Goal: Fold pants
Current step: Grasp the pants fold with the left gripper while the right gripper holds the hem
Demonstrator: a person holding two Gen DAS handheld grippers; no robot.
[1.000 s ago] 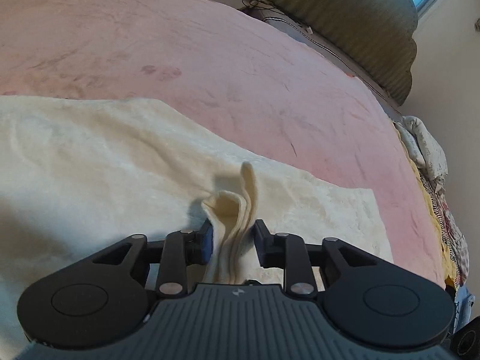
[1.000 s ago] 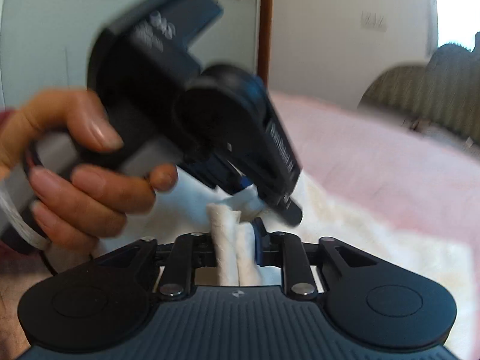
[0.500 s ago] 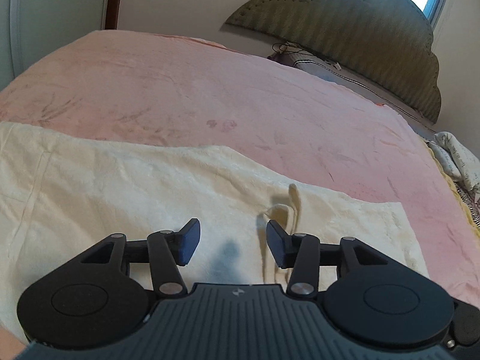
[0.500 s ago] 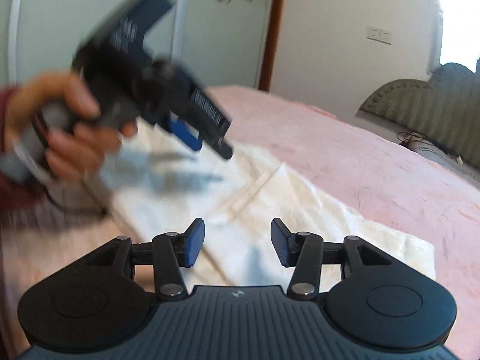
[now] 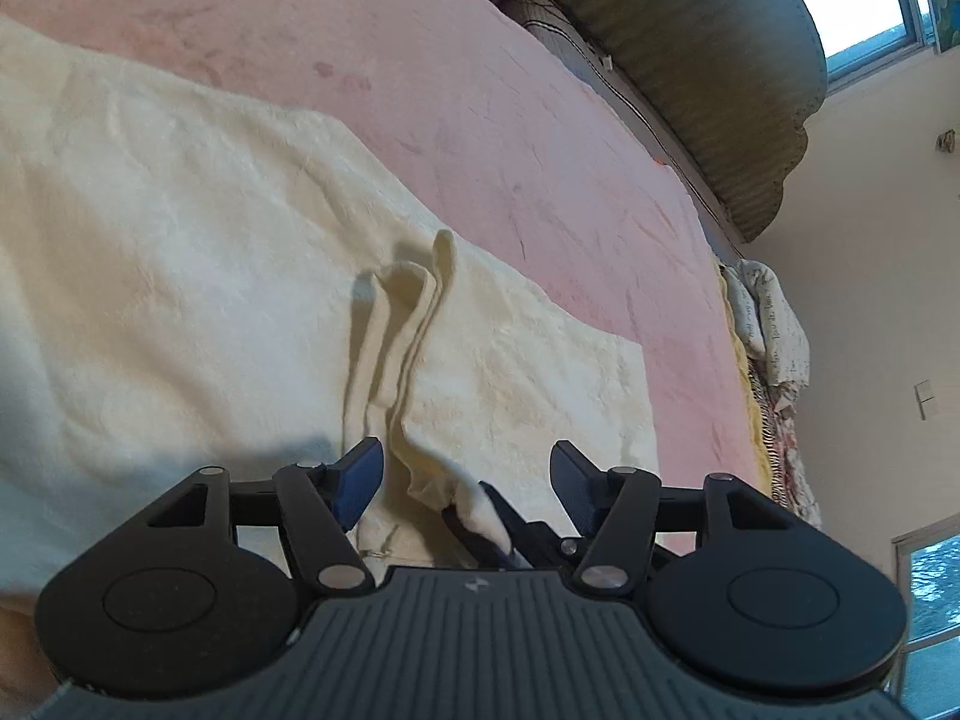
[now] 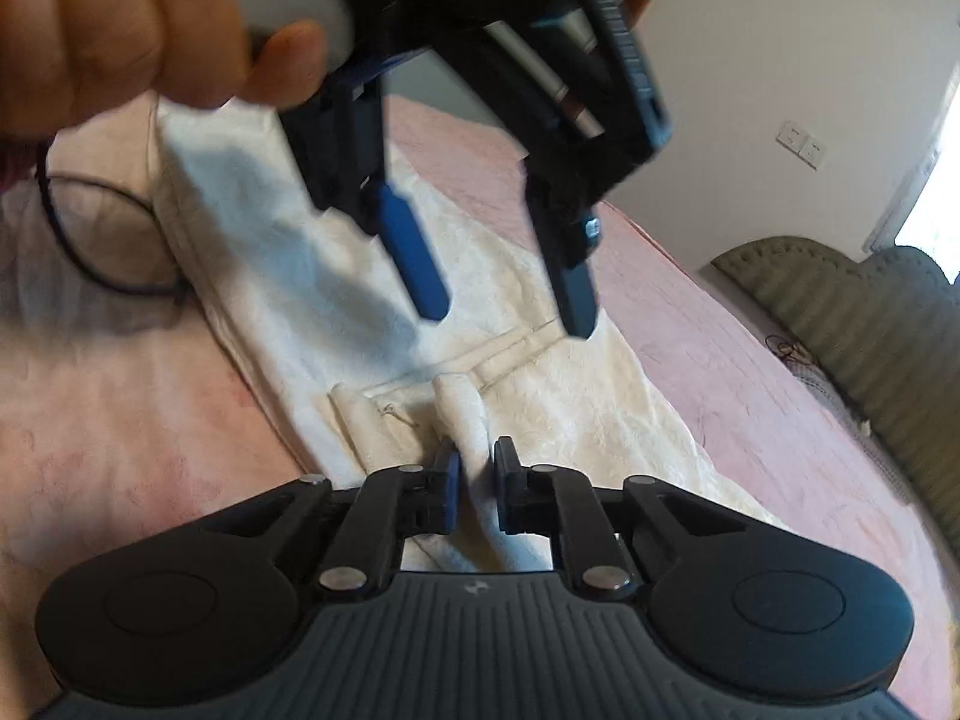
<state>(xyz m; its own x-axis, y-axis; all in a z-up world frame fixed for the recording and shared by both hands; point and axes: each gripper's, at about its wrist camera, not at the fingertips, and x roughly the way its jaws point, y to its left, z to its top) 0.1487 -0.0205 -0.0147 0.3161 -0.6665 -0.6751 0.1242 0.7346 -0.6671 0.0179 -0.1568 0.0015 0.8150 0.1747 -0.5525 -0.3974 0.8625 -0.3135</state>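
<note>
Cream pants (image 5: 198, 252) are spread flat on the pink bedspread (image 5: 540, 120), w/ a raised ridge of fabric near the middle. The left gripper (image 5: 465, 477) is held just above the cloth, fingers spread wide apart, nothing pinched btwn them; in the right wrist view it (image 6: 507, 306) is seen from the front, blue pads (image 6: 414, 258) parted over the waistband seam, gripped by a hand (image 6: 120, 24) at top left. The right gripper (image 6: 477, 480) is closed on a bunched fold of the pants, fingers pressed in on the cloth from both sides. Its tips (image 5: 498, 525) are also seen low in the left wrist view, a white bit of fabric caught in them. A green padded headboard (image 5: 708, 60) is at the bed's far end.
</note>
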